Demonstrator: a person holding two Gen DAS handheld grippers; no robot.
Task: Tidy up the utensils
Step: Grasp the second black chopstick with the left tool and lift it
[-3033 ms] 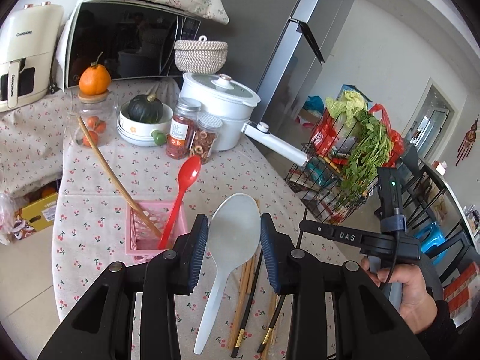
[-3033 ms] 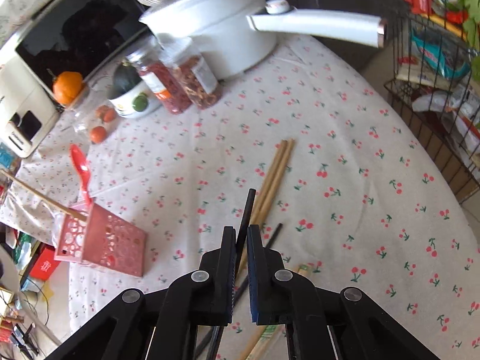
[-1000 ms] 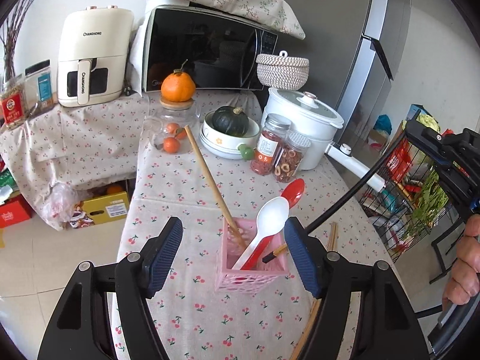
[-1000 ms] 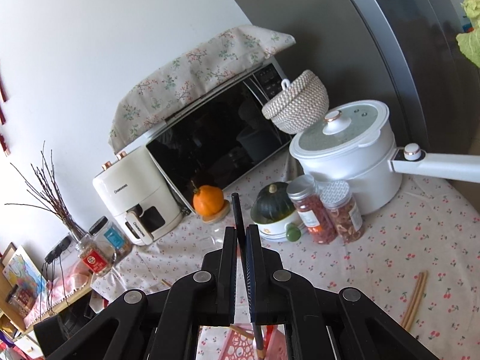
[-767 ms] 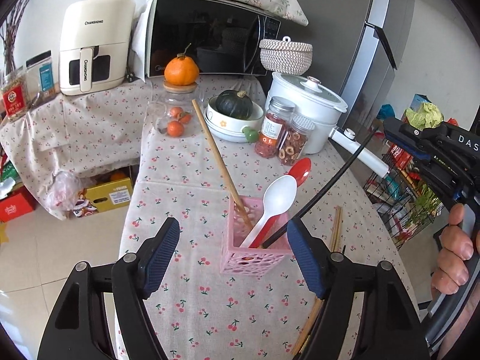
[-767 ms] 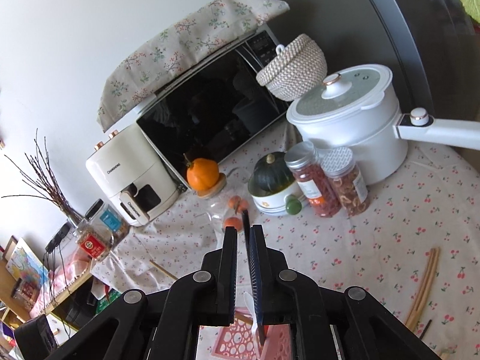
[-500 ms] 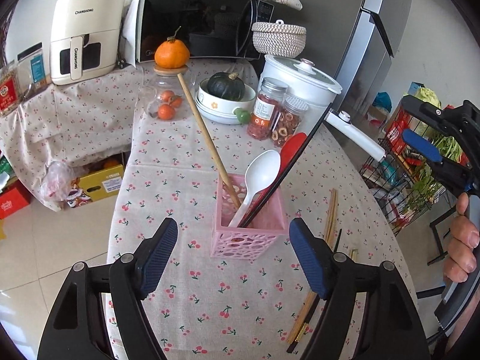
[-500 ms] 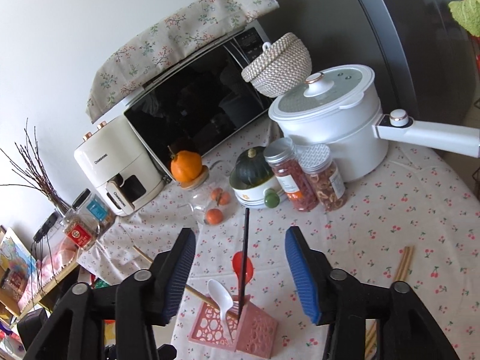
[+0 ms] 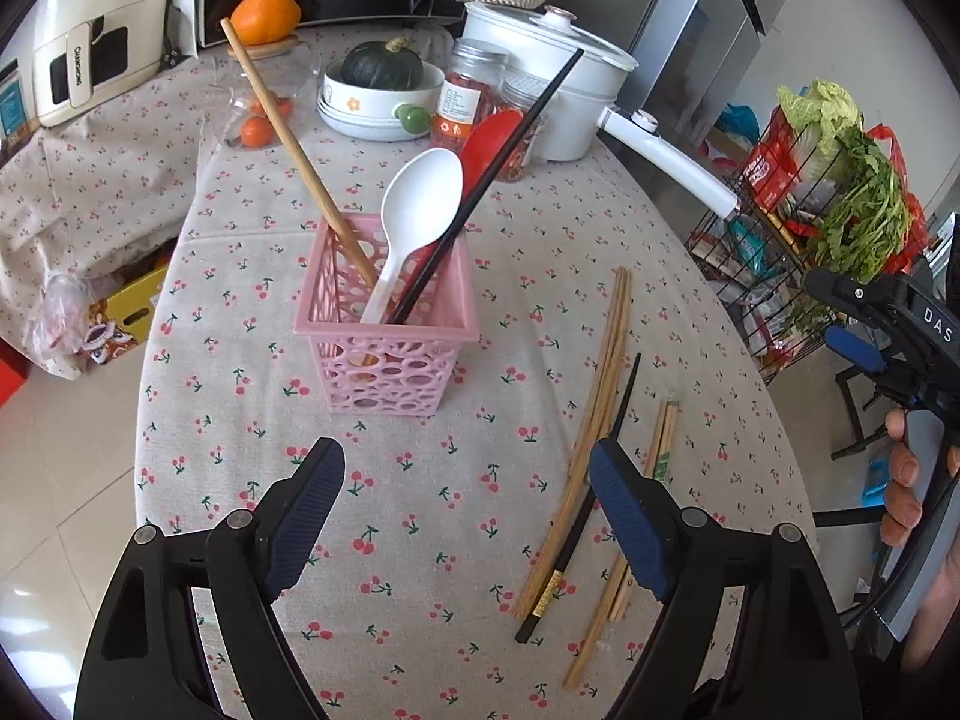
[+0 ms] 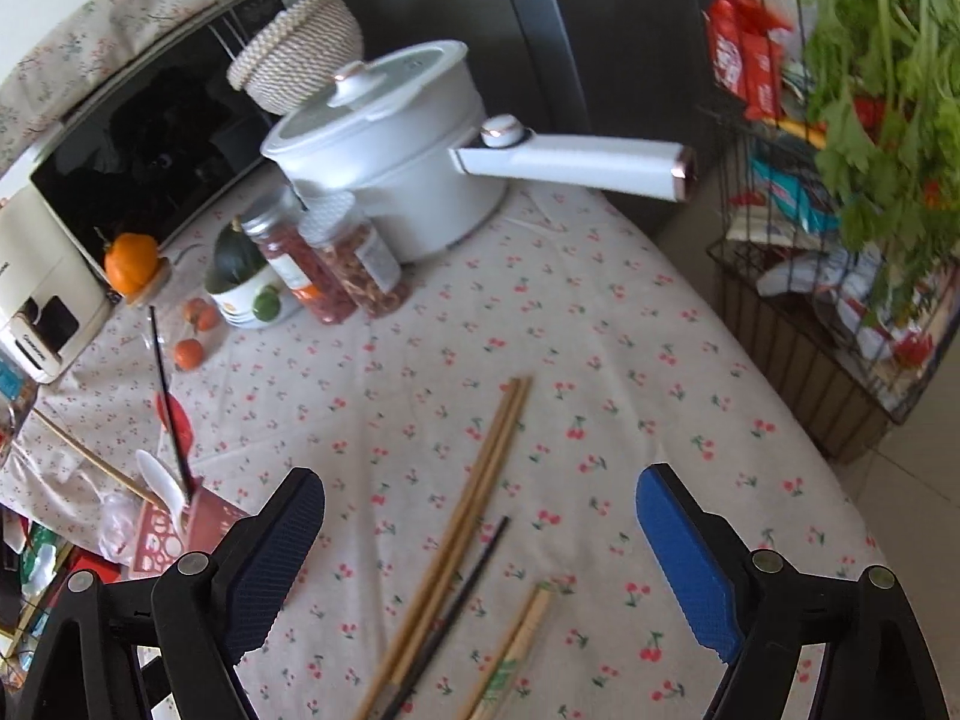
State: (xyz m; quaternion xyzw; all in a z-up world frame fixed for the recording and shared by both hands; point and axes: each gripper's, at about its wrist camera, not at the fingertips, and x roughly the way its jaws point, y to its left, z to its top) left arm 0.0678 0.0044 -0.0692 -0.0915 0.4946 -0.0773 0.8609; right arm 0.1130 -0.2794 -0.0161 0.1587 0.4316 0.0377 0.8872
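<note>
Both tongs spread, jaws just been opening, nothing between them. Right tongs hang over loose chopsticks on the worktop; left tongs have the same bundle at 3 o'clock. Risk: sticks lie touching, so a pinch could take several or skid one off the edge. At 12, pink basket holds white spoon, red spoon, black chopstick, wooden stick; top-heavy, could tip.

Pink perforated plastic basket, matt wooden chopsticks — cherry-print cloth tablecloth
</note>
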